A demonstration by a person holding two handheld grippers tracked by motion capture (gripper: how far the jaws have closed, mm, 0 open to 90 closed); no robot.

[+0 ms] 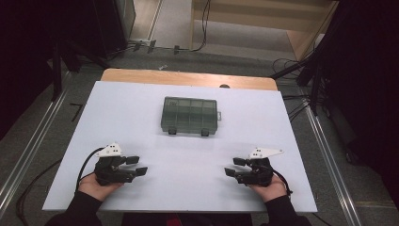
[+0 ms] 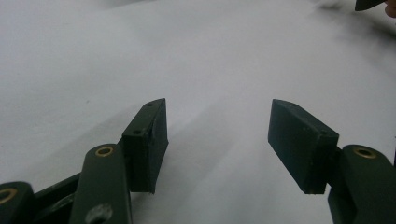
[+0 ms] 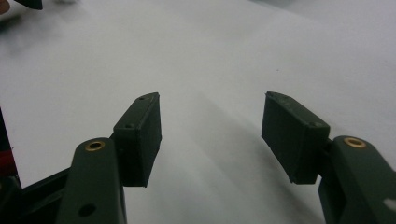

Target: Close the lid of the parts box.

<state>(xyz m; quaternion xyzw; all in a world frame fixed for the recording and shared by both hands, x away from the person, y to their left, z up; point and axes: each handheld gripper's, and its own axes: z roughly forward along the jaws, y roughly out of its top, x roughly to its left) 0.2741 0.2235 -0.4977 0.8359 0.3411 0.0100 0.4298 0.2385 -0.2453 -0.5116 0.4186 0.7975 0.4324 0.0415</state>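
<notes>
Nearest the high camera, at 6 o'clock, the person's two sleeves and hands enter over the near edge of the white table. The left gripper rests at about 8 o'clock on the sheet, the right gripper at about 4 o'clock. Both point inward toward each other across the near part of the table.

Finger state: on each gripper the jaws stand wide apart with nothing between them. The left gripper view shows the two black pads parted over bare white surface; the right gripper view shows the same, pads separated, no object gripped.

Work item: a translucent grey compartment box lies flat at 12 o'clock from the grippers, near the table centre, well apart from both. Its lid appears closed, and two dark latches sit on the edge facing the person. Contents cannot be determined.

Judged step: approach to the box, probably to open or move it.

Recommended procedure:
1. Advance both grippers toward 12 o'clock together, keeping the jaws parted.
2. Steady the box with one gripper on a short side before working a latch; a light box is likely to slide on the smooth sheet.
3. Address one latch at a time, engaging its lower lip with a single pad tip.
4. Avoid pressing down on the lid centre, which may flex.
</notes>
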